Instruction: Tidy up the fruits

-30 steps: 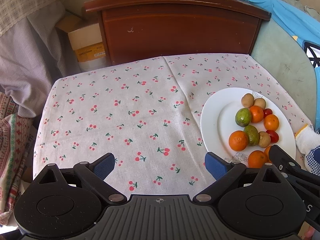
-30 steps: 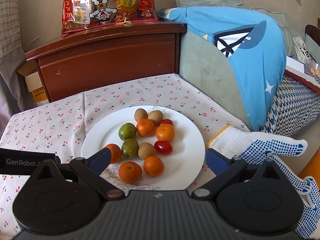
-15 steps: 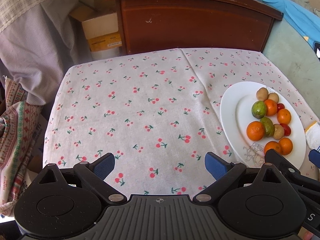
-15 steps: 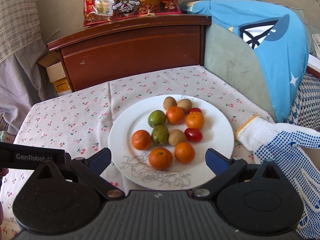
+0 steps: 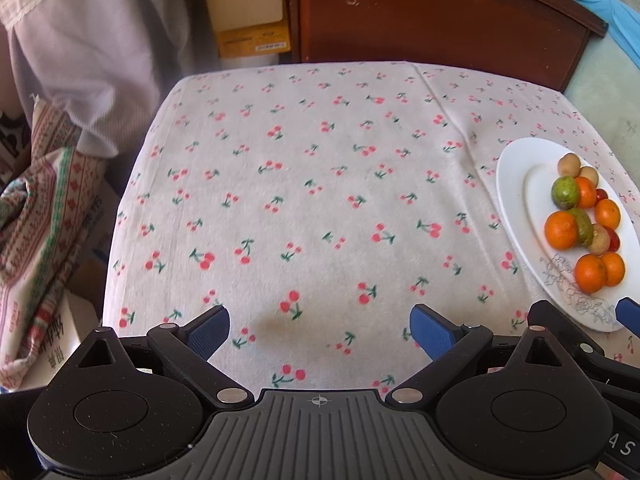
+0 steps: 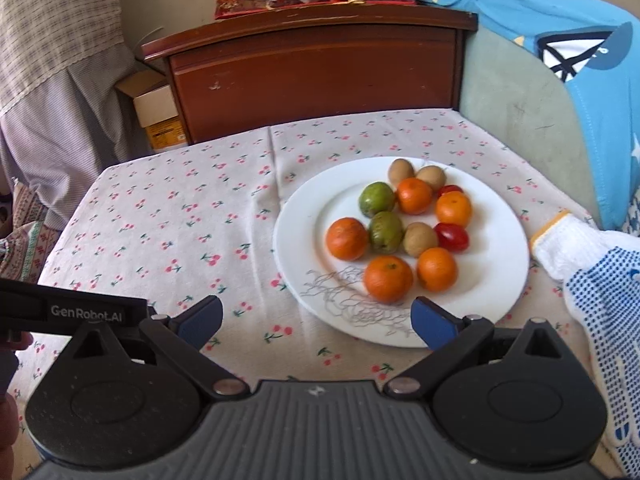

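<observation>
The fruits point(image 6: 400, 228) — oranges, green fruit, brown kiwis and red tomatoes — lie clustered on a white plate point(image 6: 304, 240) on the cherry-print tablecloth point(image 5: 304, 184). The plate sits just ahead of the right gripper point(image 6: 316, 320), whose right fingertip overlaps its near rim. Both jaws are spread wide and hold nothing. The left gripper point(image 5: 320, 330), equally wide and empty, hovers over bare cloth, plate to its right. A dotted work glove point(image 6: 592, 276) lies beside the plate, partly cut off.

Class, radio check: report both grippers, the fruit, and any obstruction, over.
Left gripper open, over bare cloth. Right gripper open, at plate edge. Fruit all on plate, untouched. Work glove lies right of plate.
</observation>
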The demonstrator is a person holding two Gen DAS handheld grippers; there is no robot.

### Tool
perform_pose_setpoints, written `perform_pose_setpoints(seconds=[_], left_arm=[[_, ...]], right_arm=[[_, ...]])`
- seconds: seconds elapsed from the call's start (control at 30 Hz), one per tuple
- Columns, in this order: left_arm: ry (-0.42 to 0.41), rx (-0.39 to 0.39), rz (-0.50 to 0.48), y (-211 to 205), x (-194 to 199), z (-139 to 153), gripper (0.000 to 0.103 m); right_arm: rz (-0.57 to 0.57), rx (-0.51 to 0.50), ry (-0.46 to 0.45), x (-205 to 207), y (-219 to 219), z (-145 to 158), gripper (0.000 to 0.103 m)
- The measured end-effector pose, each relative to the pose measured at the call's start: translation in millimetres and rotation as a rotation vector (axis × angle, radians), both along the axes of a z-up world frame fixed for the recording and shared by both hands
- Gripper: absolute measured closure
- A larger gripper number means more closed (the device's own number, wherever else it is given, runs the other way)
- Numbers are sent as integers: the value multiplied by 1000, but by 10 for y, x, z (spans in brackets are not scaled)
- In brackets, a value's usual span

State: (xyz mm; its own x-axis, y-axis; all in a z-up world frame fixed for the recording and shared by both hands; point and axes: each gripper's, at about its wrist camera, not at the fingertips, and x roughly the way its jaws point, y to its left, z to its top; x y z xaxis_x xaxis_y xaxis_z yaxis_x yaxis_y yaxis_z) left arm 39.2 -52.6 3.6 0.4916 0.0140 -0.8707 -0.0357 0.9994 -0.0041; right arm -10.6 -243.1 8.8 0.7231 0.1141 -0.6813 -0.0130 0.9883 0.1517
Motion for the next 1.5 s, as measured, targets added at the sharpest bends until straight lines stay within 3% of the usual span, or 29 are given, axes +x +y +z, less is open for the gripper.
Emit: perform_pose_setpoints(seconds=[0.6,0.8,0.93,1.23,1.5], left_arm=[[-9,5,70,356,-100,-94,5],[-7,-10,84,404,-89,-85,5],[-8,-18,92,421,-88,-81,5],[-9,-22,96,435,-73,-91,5],[-16,-26,114,472,-40,-95,5]], right_arm=[[220,-6,-16,-86,416,-107,3],[231,-15,-5,-39,458,-242,1],[223,-32,-53,11,446,-293,1],[184,39,-68,144,343,-288,1],[188,-43,-88,281,356,-325,1]])
